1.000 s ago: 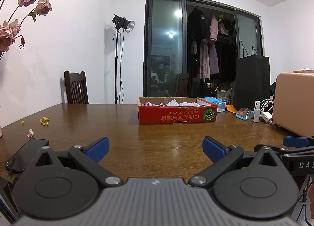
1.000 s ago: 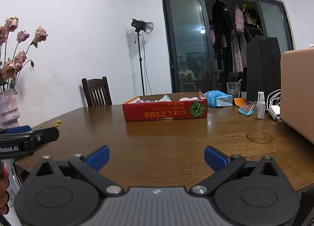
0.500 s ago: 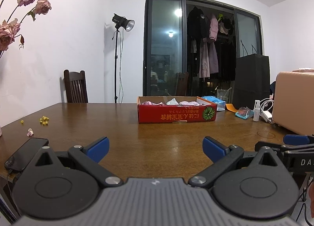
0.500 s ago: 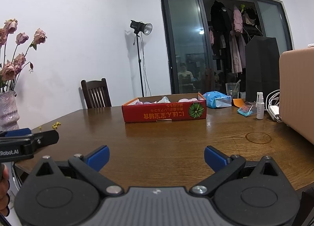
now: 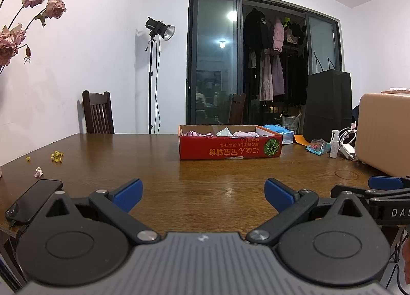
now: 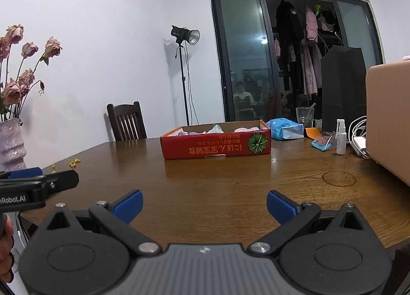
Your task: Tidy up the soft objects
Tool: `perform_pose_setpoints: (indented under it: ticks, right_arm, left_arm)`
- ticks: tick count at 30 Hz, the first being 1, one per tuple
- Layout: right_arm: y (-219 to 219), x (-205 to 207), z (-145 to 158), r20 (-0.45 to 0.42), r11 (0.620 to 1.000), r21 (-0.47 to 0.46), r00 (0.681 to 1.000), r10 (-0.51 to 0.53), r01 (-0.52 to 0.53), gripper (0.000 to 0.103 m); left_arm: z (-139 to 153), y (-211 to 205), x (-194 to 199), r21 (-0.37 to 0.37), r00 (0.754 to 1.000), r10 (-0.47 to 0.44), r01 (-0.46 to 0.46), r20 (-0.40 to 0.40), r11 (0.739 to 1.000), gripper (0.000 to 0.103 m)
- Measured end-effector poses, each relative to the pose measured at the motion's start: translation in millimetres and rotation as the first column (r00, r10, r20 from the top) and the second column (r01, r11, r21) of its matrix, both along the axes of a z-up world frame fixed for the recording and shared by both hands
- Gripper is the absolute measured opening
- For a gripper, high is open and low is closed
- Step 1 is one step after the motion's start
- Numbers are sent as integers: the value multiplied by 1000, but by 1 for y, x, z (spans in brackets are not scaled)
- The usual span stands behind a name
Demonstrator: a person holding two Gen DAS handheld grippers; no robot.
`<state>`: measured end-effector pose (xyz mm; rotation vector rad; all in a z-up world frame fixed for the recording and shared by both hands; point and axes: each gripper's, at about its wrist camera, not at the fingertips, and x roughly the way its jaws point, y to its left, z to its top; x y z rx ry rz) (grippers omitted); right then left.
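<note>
A brown wooden table [image 5: 205,166] fills the middle band of both views. At the right edge of both frames stands a large tan case [image 5: 384,130], and beside it, further back, a black paper bag [image 5: 329,95]. A red cardboard box [image 5: 230,150] sits on the table just right of centre in the left wrist view and near centre in the right wrist view; soft cloth items [image 5: 225,133] in pink and pale tones lie inside it, only their tops showing above the rim.

The left gripper [image 5: 203,191] hangs low at the bottom of its own frame, blue-tipped fingers spread wide with nothing between them; the box lies well ahead of it, up the frame. The right gripper [image 6: 205,202] is likewise spread and empty, with the box well ahead.

Only the right wrist view shows the pale vase [image 6: 11,145] holding dried roses at the left edge, and a hand [image 6: 6,248] at the lower left. Only the left wrist view shows a dark phone [image 5: 34,200] lying at the lower left on the table edge, just beside the left gripper.
</note>
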<state>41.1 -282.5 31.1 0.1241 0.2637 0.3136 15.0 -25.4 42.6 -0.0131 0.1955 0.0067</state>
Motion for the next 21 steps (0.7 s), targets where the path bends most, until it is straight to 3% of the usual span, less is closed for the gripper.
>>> perform_pose_setpoints:
  ticks: [21]
  right_arm:
    - [0, 1, -2, 0, 1000, 1, 1000, -1, 1, 103]
  left_arm:
    - [0, -1, 1, -7, 1000, -1, 1, -12, 1000, 103]
